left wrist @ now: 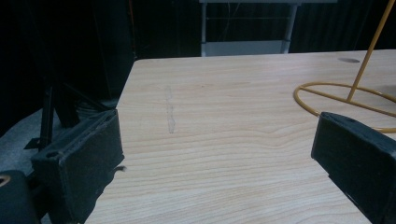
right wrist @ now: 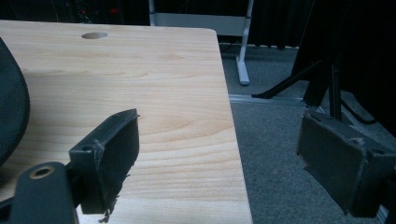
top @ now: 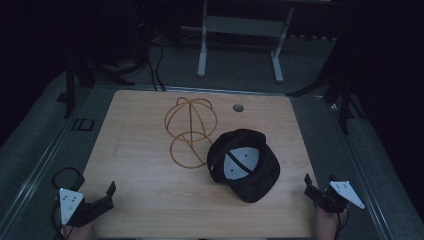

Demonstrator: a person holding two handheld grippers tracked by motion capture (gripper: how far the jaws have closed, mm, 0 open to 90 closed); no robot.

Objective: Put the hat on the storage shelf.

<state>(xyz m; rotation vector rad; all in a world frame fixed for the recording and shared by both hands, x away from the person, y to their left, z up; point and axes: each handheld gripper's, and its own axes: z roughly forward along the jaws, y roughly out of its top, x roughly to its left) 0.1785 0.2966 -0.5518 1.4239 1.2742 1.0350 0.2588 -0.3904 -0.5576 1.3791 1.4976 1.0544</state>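
A black cap (top: 245,164) lies upside down on the wooden table (top: 145,190), its pale lining facing up and its brim toward the front right. Just left of it stands a yellow wire hat stand (top: 191,131), a ring base with a domed frame; its ring (left wrist: 341,95) also shows in the left gripper view. My left gripper (top: 102,196) rests open at the table's front left corner, nothing between its jaws. My right gripper (top: 319,186) hovers open at the front right edge, straddling the table's side. The cap's edge (right wrist: 11,112) shows at the left of the right gripper view.
A round cable hole (top: 238,107) sits near the table's far edge. Beyond the table stands a white metal frame (top: 240,35) on grey carpet (top: 320,140), with black tripod legs (top: 345,95) and cables (top: 150,60) at both sides.
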